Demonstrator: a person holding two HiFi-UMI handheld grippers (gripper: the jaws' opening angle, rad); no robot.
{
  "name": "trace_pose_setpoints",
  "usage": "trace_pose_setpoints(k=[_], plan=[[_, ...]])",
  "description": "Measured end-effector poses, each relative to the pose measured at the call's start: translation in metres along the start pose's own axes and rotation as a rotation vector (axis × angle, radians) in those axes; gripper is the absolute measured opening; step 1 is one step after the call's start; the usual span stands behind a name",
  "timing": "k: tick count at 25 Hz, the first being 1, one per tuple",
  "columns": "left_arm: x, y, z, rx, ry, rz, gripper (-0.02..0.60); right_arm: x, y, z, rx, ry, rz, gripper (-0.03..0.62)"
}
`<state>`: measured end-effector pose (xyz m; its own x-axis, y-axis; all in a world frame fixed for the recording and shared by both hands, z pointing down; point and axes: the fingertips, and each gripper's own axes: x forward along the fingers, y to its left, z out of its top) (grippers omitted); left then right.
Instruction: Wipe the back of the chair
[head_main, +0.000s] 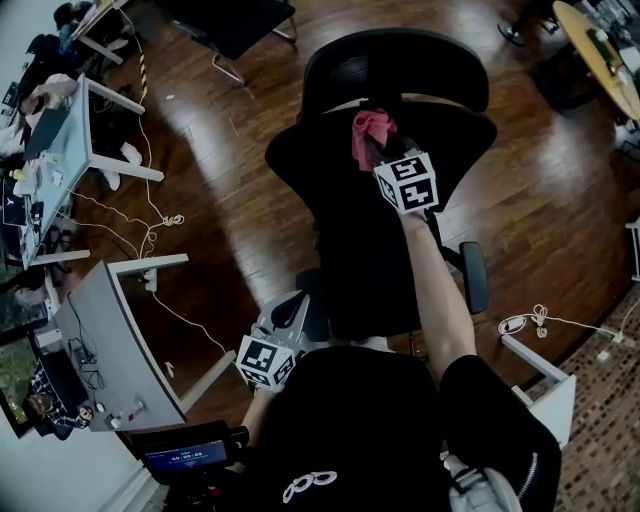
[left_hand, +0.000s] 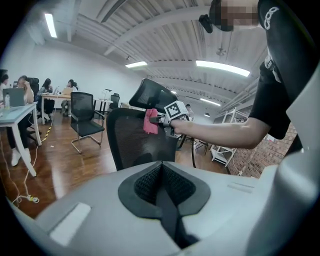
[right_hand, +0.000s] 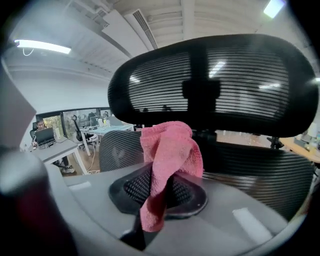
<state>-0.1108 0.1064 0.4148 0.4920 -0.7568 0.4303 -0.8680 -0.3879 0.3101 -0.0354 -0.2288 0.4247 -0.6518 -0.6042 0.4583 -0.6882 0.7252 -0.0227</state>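
Note:
A black mesh office chair (head_main: 380, 190) stands in front of me, its headrest (right_hand: 215, 85) filling the right gripper view. My right gripper (head_main: 385, 150) is shut on a pink cloth (head_main: 370, 132) and holds it against the top of the chair's back (left_hand: 137, 142), just under the headrest. The pink cloth (right_hand: 167, 160) hangs bunched between its jaws. In the left gripper view the pink cloth (left_hand: 150, 121) shows at the backrest's top edge. My left gripper (head_main: 268, 362) stays low near my body, shut and holding nothing, away from the chair.
Grey desks (head_main: 110, 340) stand at the left with cables (head_main: 150, 225) on the wooden floor. A white shelf corner (head_main: 545, 385) is at the right. Another black chair (left_hand: 82, 120) and seated people (left_hand: 22, 90) are farther off at a long table (left_hand: 15, 112).

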Motion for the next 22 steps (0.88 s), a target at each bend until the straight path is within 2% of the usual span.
trace_pose_setpoints(k=[12, 22], plan=[[0.045, -0.044, 0.005, 0.034, 0.039, -0.085, -0.012, -0.079, -0.142, -0.033, 0.093, 0.005, -0.2, 0.049], [0.064, -0.066, 0.001, 0.04, 0.055, -0.109, -0.012, -0.135, -0.223, -0.071, 0.136, 0.03, -0.354, 0.049]])
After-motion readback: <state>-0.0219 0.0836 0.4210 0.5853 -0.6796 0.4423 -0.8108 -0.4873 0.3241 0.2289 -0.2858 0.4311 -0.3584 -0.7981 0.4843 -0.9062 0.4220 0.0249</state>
